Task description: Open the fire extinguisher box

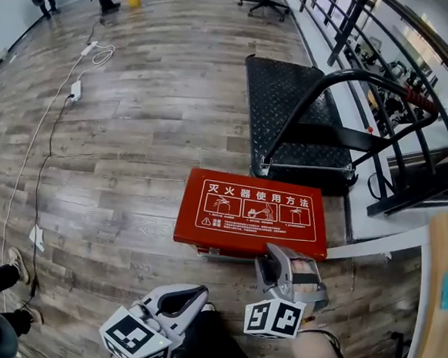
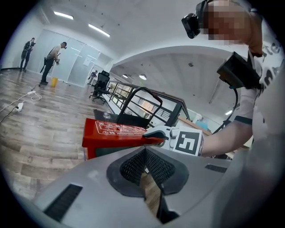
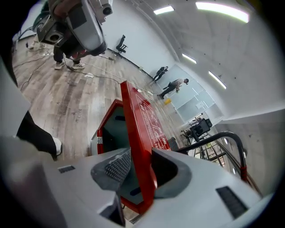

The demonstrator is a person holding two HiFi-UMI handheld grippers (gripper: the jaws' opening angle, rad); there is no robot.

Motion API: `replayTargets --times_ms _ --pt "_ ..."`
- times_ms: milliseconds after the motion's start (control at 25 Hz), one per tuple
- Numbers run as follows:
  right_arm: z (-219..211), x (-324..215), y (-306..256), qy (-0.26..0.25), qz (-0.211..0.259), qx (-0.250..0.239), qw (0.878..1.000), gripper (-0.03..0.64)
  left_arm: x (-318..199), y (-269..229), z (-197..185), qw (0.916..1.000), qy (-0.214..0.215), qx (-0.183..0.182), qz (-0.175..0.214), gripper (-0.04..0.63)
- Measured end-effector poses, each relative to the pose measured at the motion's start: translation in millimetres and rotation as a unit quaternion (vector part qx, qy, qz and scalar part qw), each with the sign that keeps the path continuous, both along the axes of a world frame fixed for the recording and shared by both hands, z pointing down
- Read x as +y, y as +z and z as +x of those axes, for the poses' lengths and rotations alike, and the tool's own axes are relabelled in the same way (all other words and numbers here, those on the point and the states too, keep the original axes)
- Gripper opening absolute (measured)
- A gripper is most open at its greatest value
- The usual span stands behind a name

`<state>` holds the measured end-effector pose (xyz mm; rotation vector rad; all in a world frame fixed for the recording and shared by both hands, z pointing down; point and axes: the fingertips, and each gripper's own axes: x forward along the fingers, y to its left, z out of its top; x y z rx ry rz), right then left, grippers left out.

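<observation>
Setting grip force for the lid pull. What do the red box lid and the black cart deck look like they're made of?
Red lid: probably painted sheet metal. It is a thin, rigid panel with a lipped edge, semi-gloss red with white printed instructions. Cart deck: likely metal or moulded tread plate, black, with a raised diamond pattern. Look alone confirms neither.

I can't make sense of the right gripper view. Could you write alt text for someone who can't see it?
The right gripper has its jaws clamped on the edge of a red lid, raised from its fire extinguisher box so the dark inside shows. Behind lies a wooden floor with two people far off.
</observation>
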<state>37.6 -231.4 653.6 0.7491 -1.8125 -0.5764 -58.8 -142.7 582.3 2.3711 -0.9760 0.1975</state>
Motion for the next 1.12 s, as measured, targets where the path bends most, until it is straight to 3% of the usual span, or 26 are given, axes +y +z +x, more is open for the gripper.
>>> replayTargets --times_ms 440,760,1120 --pt "0 -45 -66 0.004 -0.032 -0.021 0.999 0.135 -49 -65 -3 0.9999 0.011 0.010 -0.003 0.006" --pt "0 -61 -86 0.003 -0.084 -0.031 0.996 0.133 -89 -99 -6 0.9994 0.025 0.007 0.021 0.006" --pt "-1 -84 -109 -0.023 -0.166 -0.055 0.984 0.129 -120 -119 6 0.9999 -0.007 0.005 0.011 0.006"
